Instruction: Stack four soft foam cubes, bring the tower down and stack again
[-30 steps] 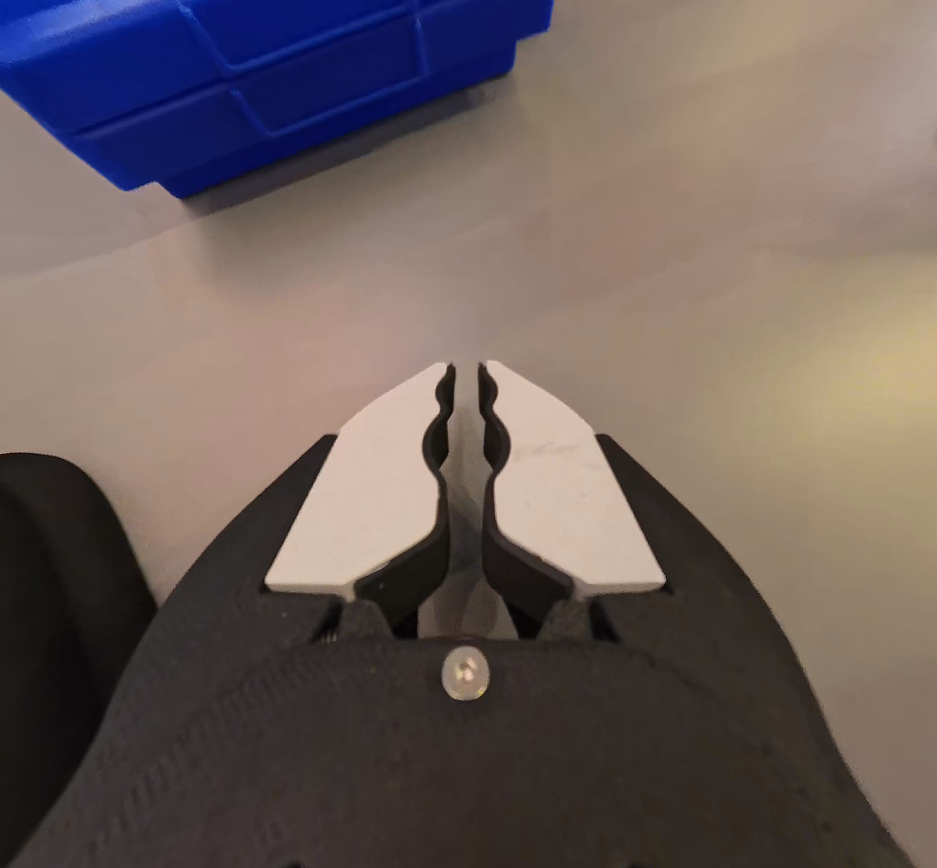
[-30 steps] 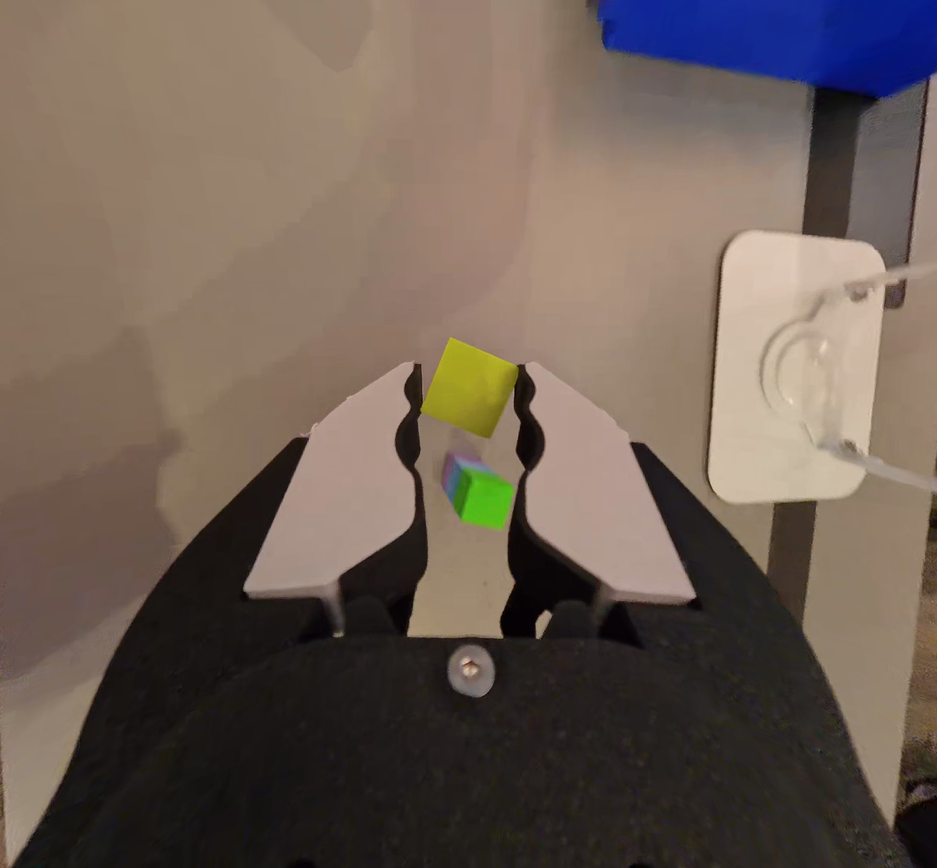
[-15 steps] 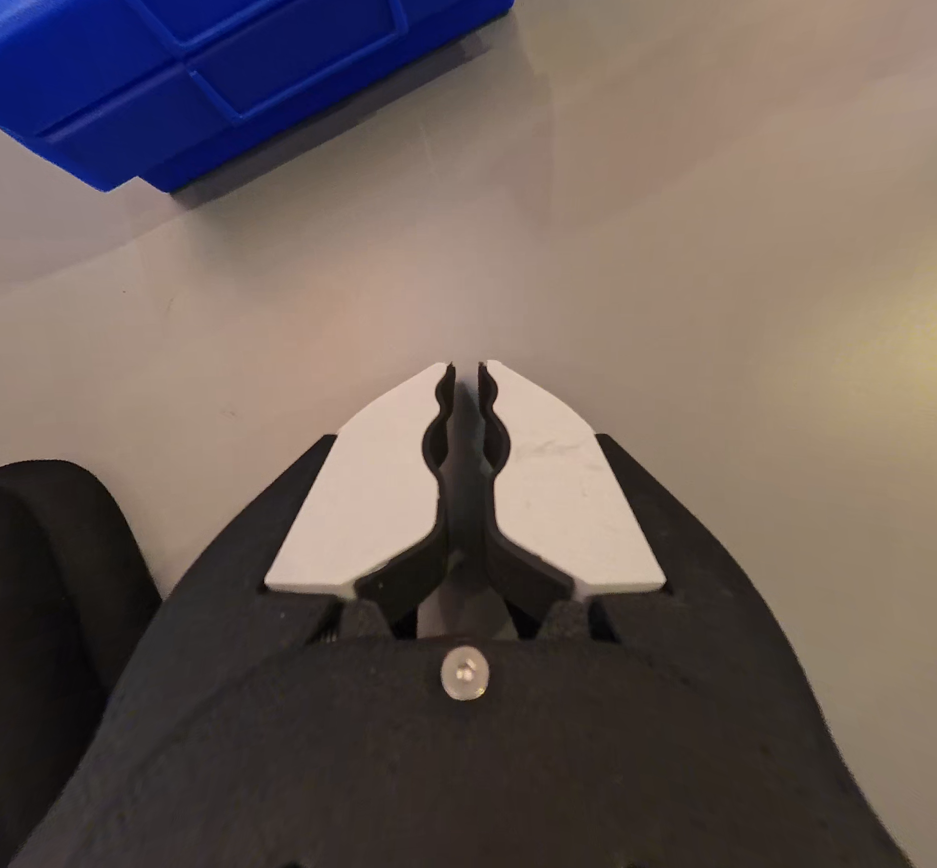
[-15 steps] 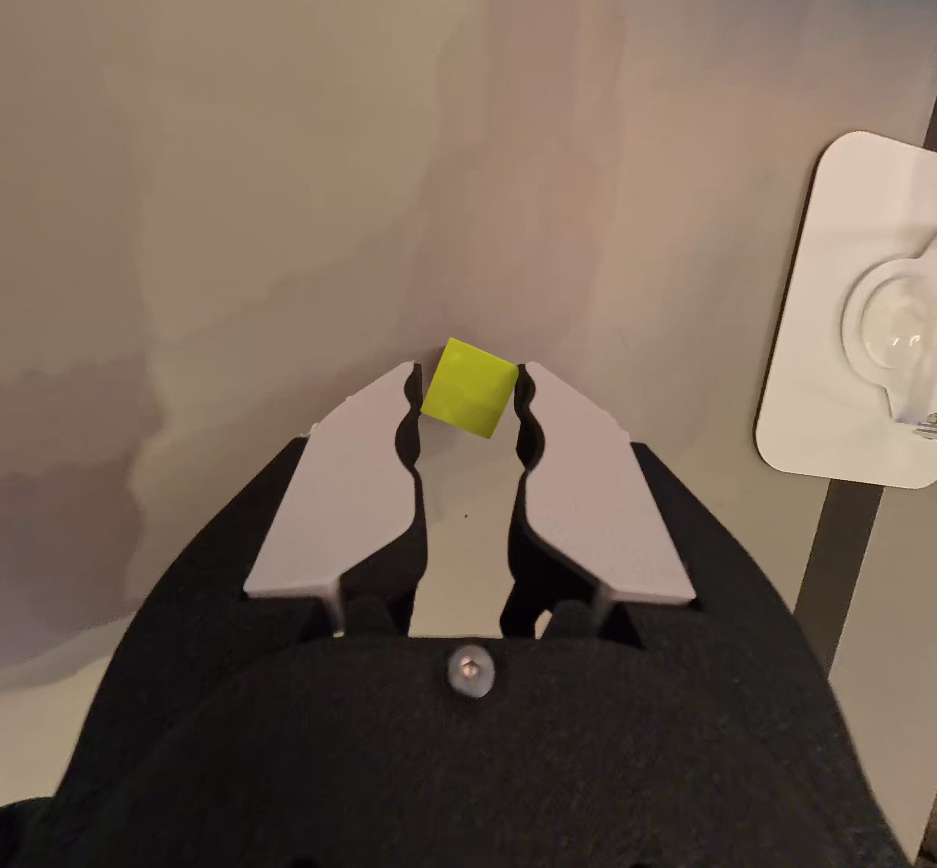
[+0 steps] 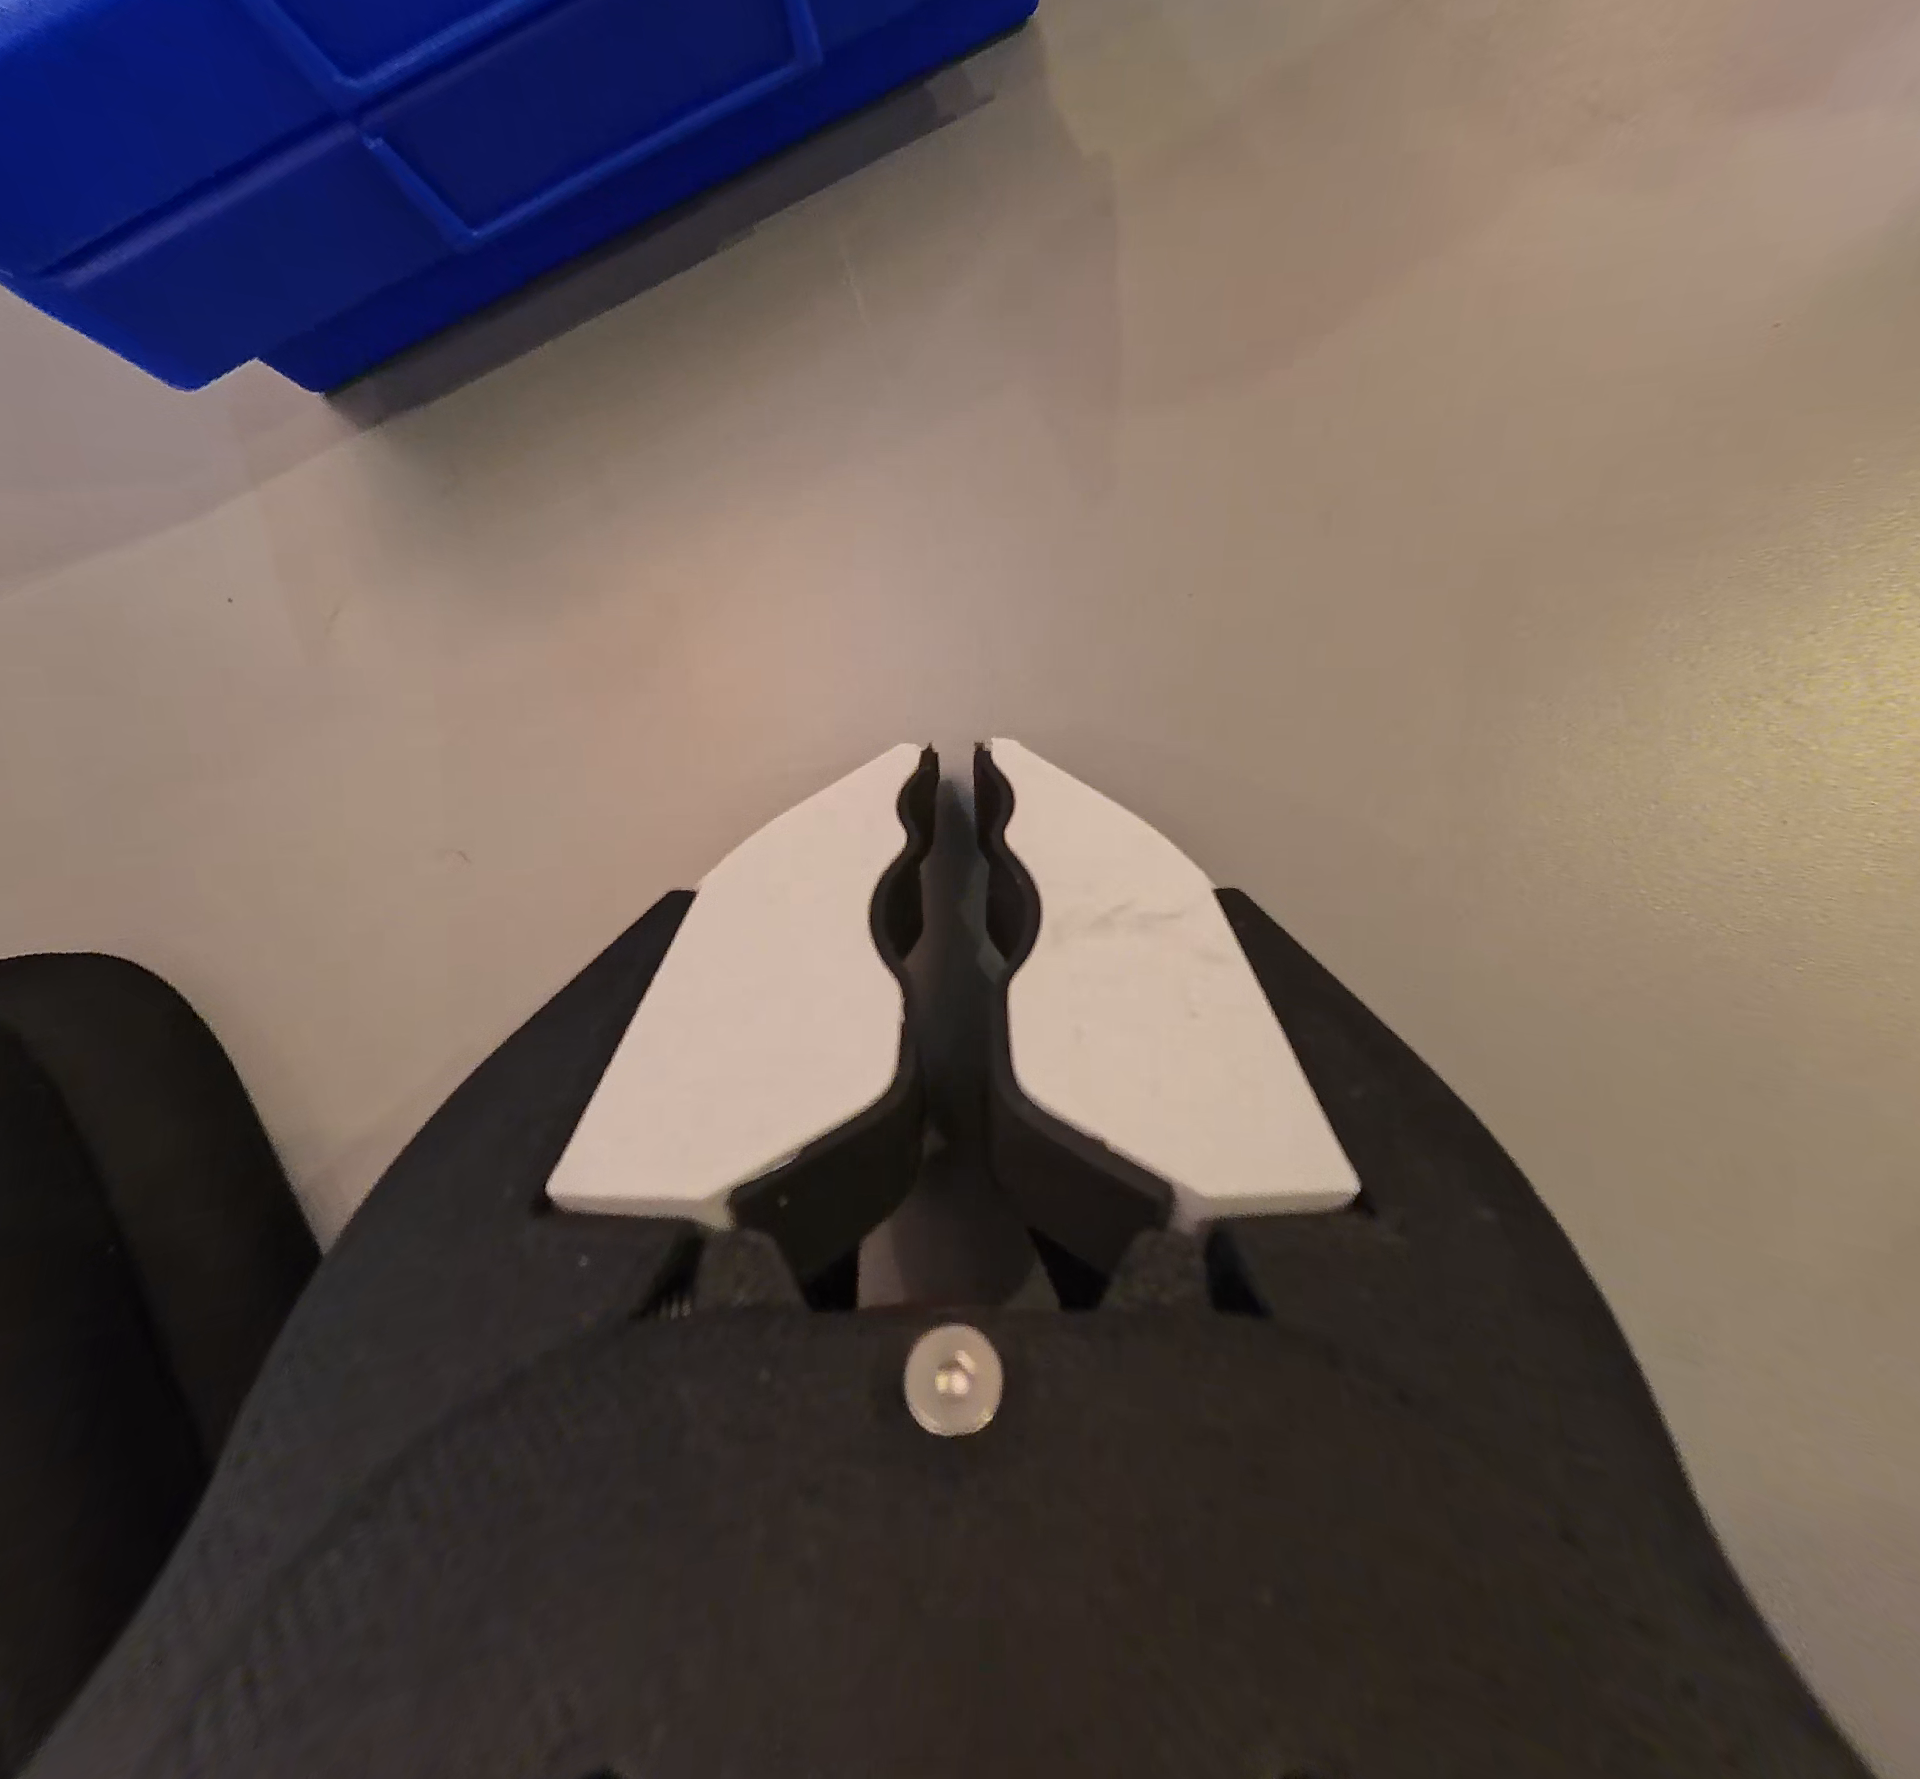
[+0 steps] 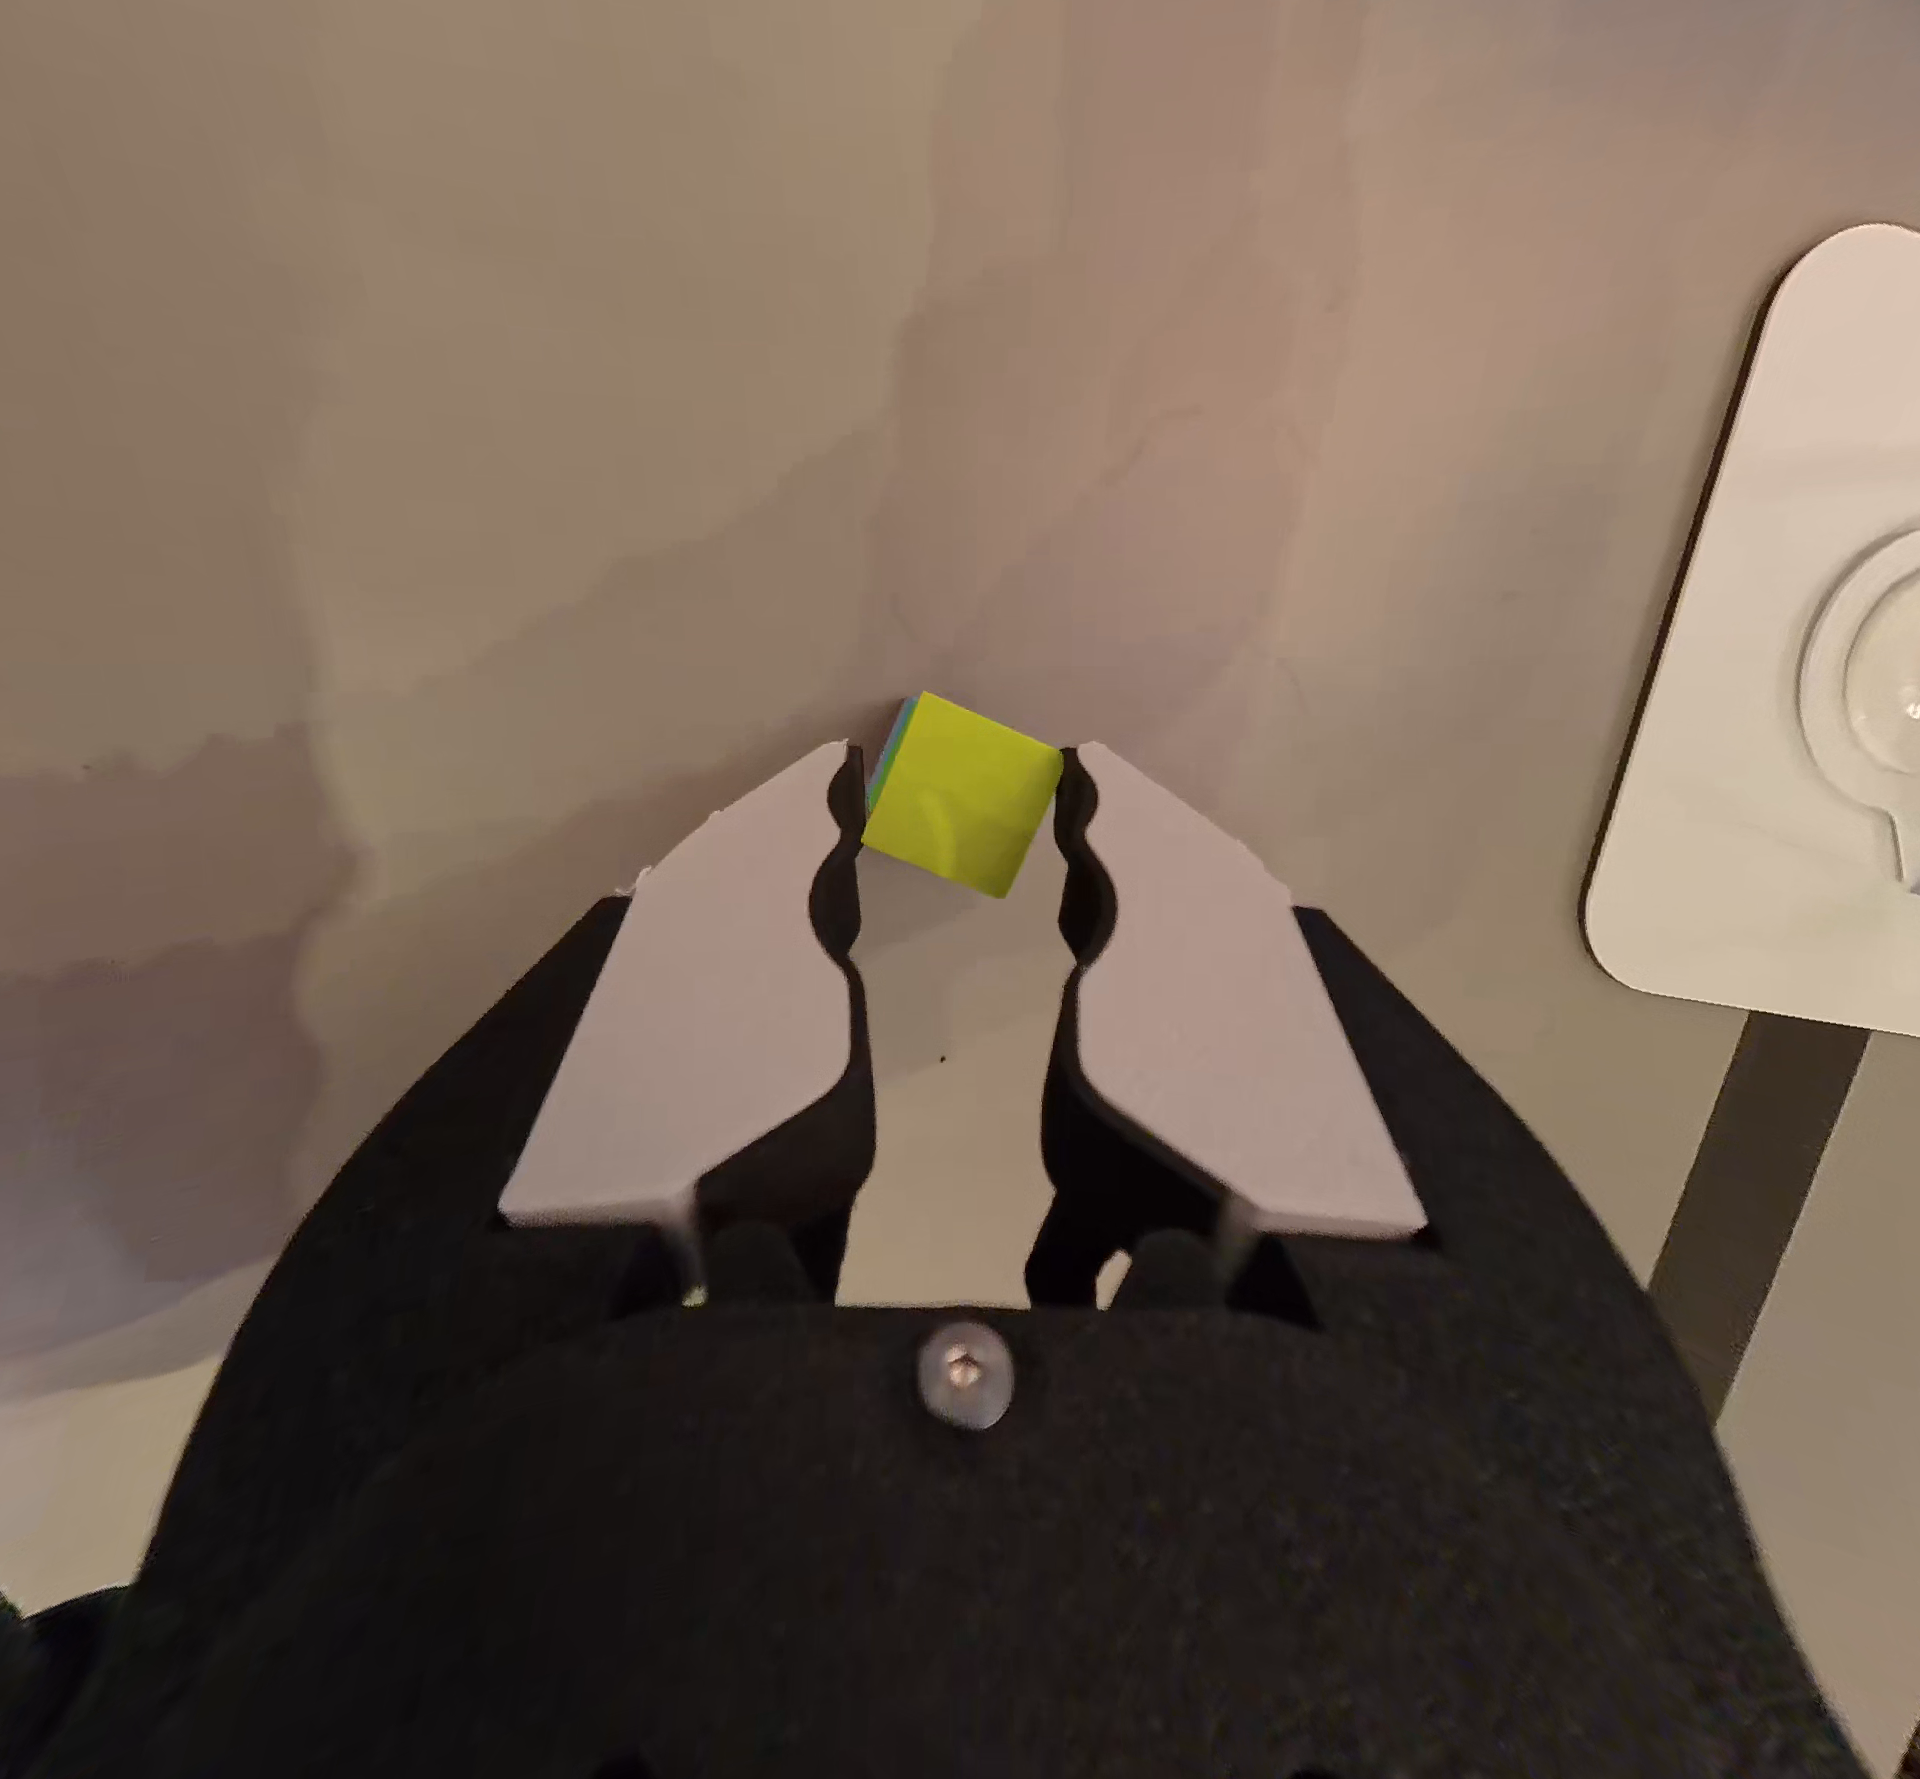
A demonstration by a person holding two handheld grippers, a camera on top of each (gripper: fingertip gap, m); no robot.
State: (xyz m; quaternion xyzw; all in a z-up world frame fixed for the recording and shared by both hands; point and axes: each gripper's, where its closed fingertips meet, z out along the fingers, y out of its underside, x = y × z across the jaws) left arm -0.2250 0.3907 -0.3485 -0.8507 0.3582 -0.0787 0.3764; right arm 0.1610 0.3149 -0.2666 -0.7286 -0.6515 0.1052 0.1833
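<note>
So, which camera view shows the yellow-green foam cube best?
The right wrist view: the yellow-green foam cube sits tilted between the right tool's fingertips, close and sharp. The left wrist view shows no cube, only the blue bin and bare table.

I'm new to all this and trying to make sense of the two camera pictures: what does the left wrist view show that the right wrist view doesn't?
Only the left wrist view shows the blue plastic storage bin, and its own tongs nearly closed with nothing between them.

Only the right wrist view shows the yellow-green soft foam cube, gripped tilted between that view's tongs, plus a white plastic plate with a clear hook at the right edge.

Both show the plain beige tabletop and black tongs with white fingers.
</note>
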